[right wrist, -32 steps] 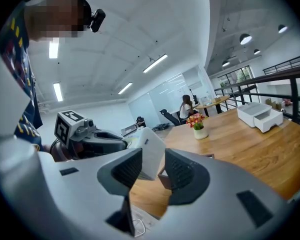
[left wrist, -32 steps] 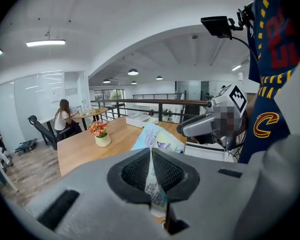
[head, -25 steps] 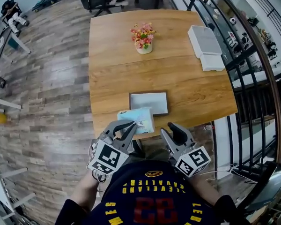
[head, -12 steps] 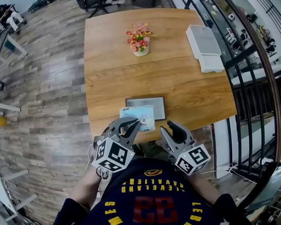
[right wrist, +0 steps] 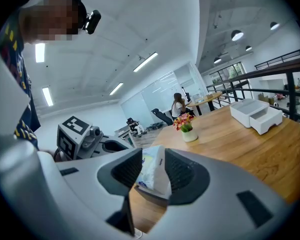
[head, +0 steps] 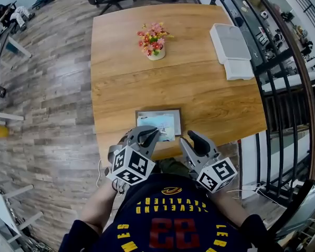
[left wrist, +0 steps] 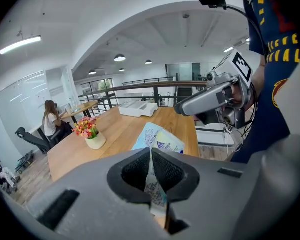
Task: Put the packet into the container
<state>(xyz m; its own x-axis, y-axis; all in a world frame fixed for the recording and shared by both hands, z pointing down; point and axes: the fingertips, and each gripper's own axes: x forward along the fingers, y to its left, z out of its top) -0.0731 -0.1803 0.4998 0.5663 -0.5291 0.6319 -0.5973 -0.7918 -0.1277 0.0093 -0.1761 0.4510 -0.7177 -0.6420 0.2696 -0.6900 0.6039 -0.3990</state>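
Note:
A light blue packet (head: pixel 160 126) hangs tilted over the shallow dark-rimmed container (head: pixel 157 111), which lies near the front edge of the wooden table. My left gripper (head: pixel 148 135) is shut on the packet's near edge. In the left gripper view the thin edge of the packet (left wrist: pixel 159 140) is pinched between the jaws of my left gripper (left wrist: pixel 151 155). My right gripper (head: pixel 193 138) hovers off the table's front edge, just right of the container, shut with nothing in it. The right gripper view shows the packet (right wrist: pixel 153 174) above the container's rim (right wrist: pixel 149 194).
A pot of flowers (head: pixel 154 42) stands at the middle back of the table (head: pixel 210 93). A white box with a drawer (head: pixel 232 46) sits at the back right. A dark metal railing (head: pixel 283 88) runs along the table's right side. A person sits at a far table (left wrist: pixel 51 120).
My left gripper has carried the packet forward from the table's front edge to over the container. The right gripper has stayed in about the same place.

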